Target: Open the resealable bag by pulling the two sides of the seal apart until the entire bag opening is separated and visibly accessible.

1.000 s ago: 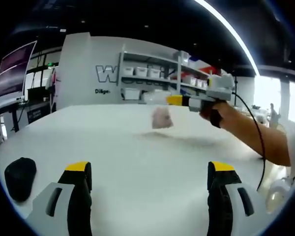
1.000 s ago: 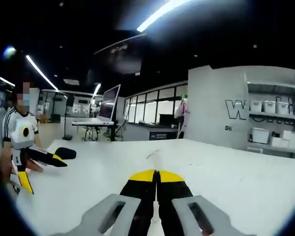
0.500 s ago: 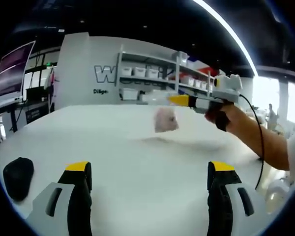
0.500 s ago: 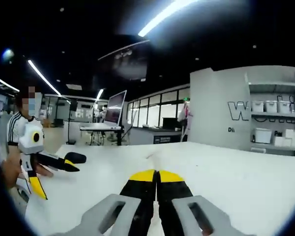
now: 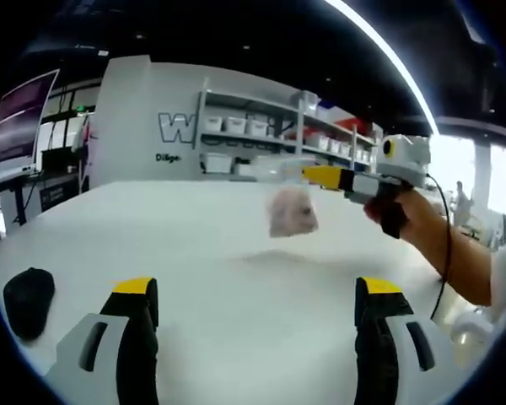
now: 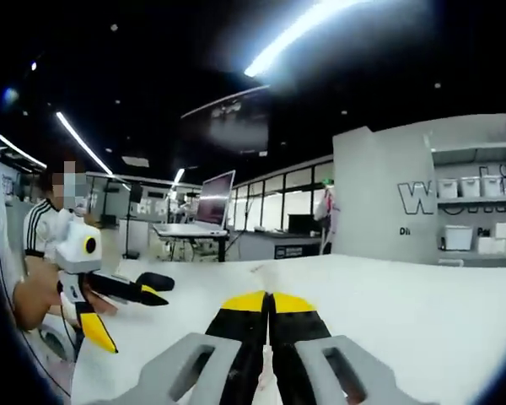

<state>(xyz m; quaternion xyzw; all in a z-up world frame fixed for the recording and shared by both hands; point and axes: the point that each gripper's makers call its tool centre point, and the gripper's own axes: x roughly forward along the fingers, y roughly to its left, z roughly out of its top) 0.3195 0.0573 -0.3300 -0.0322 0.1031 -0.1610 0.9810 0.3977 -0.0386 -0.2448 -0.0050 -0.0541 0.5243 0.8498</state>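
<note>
Large outlined letters stand on the pale back wall (image 5: 143, 118): a "W" (image 5: 175, 128) is legible in the left gripper view before the shelving cuts the word off. Beneath it runs smaller dark lettering (image 5: 169, 157), too blurred to read beyond "Di".
</note>
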